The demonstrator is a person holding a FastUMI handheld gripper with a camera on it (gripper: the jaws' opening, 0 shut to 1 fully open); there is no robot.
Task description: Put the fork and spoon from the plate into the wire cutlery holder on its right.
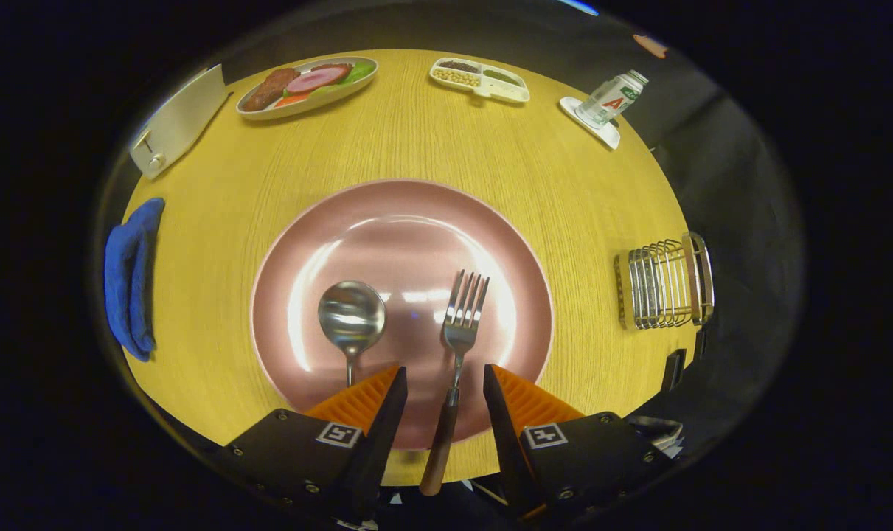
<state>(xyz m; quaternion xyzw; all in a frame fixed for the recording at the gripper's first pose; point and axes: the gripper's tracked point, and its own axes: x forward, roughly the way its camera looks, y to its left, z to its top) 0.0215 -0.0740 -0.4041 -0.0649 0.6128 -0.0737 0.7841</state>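
— Where does the wooden-handled steel fork (457, 346) lie?
— On the round pink plate (402, 221), handle between the gripper's (445, 387) spread, empty fingers.
— It should clamp squarely on the handle, then carry it to the wire cutlery holder (664, 284).

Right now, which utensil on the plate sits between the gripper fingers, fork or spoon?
The fork: its handle runs down the gap of the open gripper. The spoon lies beside it on the pink plate, outside the fingers.

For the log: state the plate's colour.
Glossy pink plate, clearest in the gripper view.
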